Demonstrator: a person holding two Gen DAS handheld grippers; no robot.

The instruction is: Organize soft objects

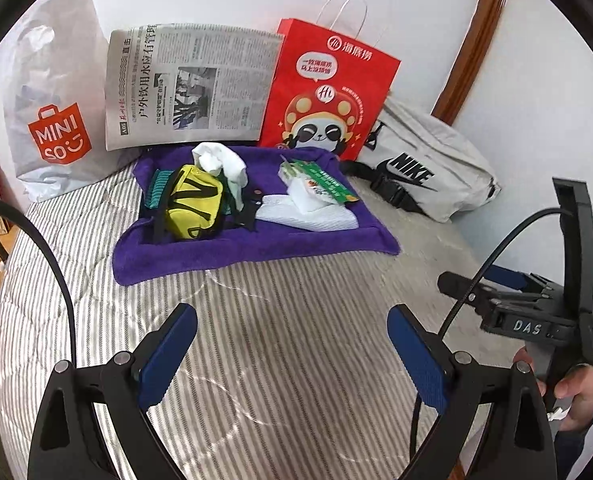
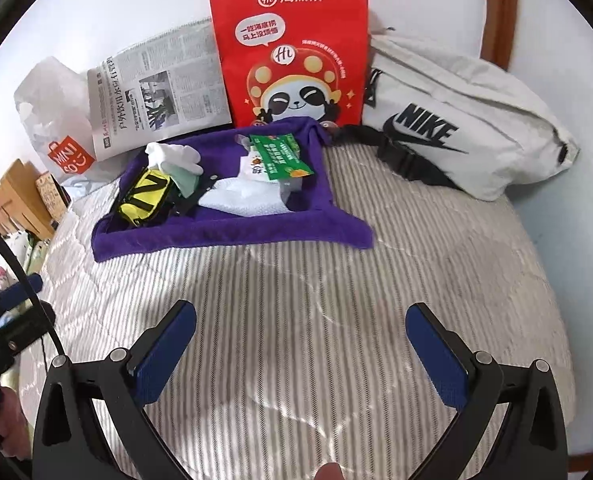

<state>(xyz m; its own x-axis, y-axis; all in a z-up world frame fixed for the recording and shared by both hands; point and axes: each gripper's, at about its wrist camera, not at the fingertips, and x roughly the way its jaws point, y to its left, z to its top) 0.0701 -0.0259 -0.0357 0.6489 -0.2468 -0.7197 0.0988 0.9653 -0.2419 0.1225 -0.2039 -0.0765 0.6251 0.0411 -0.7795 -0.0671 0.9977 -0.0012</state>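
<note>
A purple towel [image 1: 232, 252] [image 2: 216, 236] lies spread on the striped bed. On it sit a yellow pouch with black straps [image 1: 194, 204] [image 2: 144, 194], a white sock or cloth [image 1: 224, 166] [image 2: 174, 158], a folded white towel [image 1: 316, 216] [image 2: 252, 202] and a green-topped tissue pack [image 1: 320, 184] [image 2: 282, 156]. My left gripper [image 1: 292, 348] is open and empty above the bed, well short of the towel. My right gripper [image 2: 300, 350] is open and empty too; its body shows at the right of the left wrist view [image 1: 536, 312].
Against the wall stand a white Miniso plastic bag [image 1: 52, 112] [image 2: 52, 136], a newspaper [image 1: 192, 84] [image 2: 160, 88], a red paper bag with a panda [image 1: 324, 92] [image 2: 296, 56] and a grey Nike waist bag [image 1: 424, 164] [image 2: 464, 120]. A wooden bedside table [image 2: 12, 200] stands at the left.
</note>
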